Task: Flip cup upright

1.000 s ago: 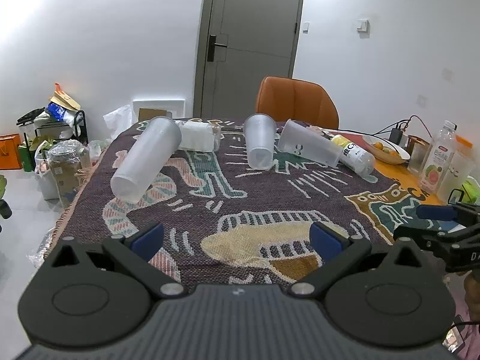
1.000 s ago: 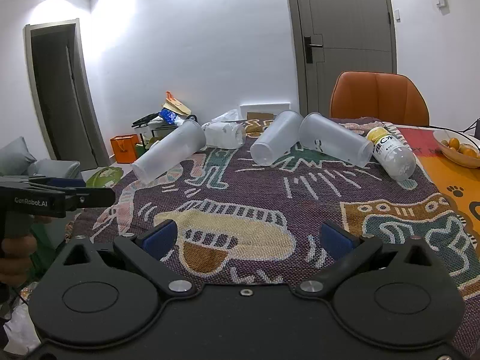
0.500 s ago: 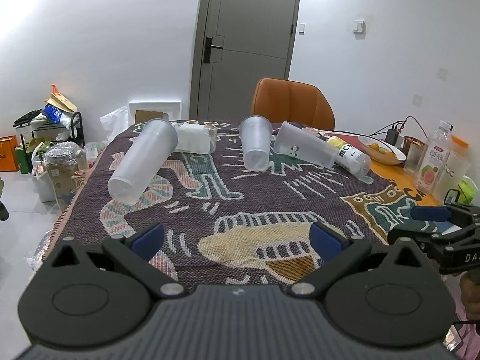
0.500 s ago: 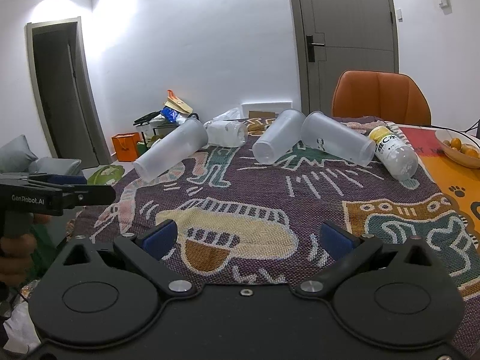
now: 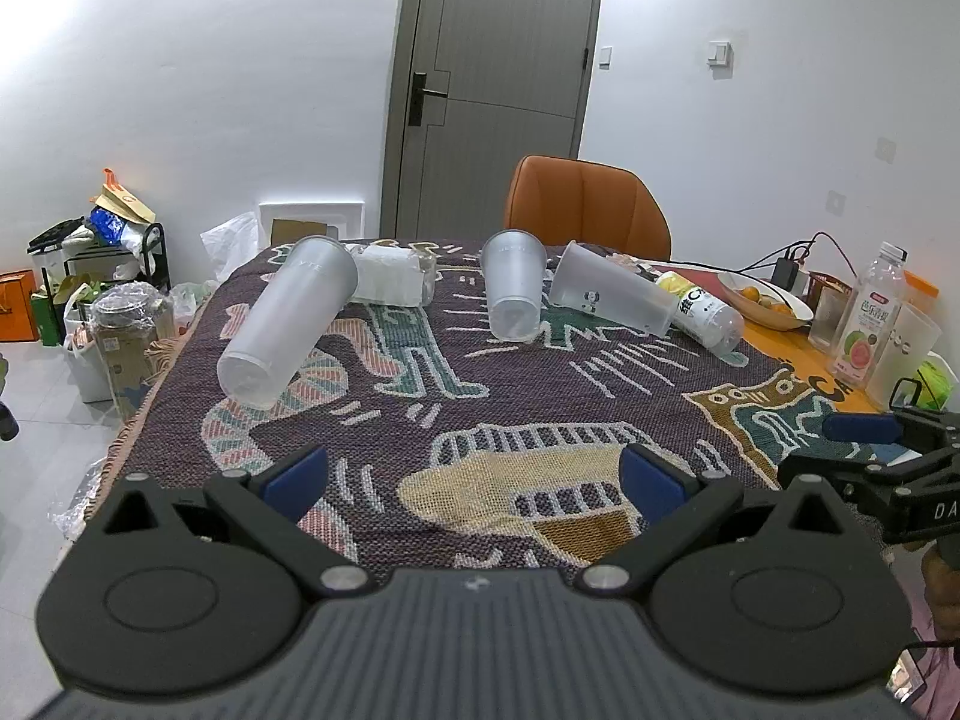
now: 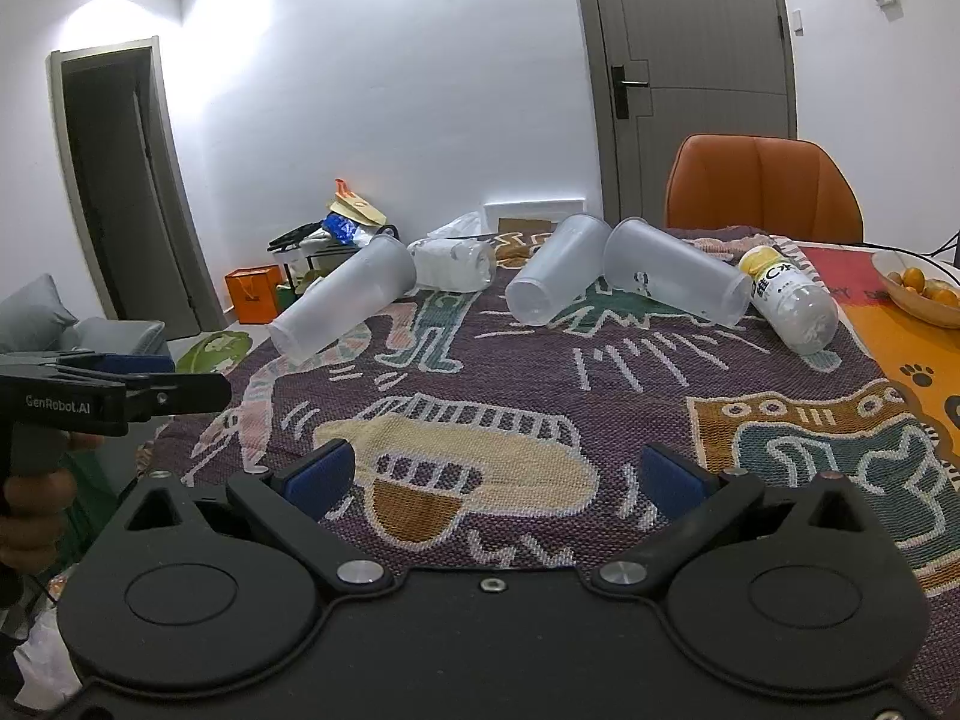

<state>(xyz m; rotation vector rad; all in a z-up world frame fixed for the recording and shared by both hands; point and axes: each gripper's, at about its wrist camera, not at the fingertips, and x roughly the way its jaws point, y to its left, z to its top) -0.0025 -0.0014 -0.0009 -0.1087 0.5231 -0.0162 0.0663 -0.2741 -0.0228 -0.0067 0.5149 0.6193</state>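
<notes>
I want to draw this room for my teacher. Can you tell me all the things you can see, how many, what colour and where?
Cups: three, frosted clear, lying on their sides on the far part of the blanket.
Bottle: one, clear with yellow cap, lying right of the cups.
Wrapped bundle: one, white, behind the left cup.
Blanket: one, purple with patterns, covering the table.
Chair: one, orange, behind the table.
Fruit bowl: one, pale, far right.
Juice bottle: one, clear with pink label, standing right.
Door: one, grey, back wall.
Left gripper: black with blue pads, open.
Right gripper: same, open.
</notes>
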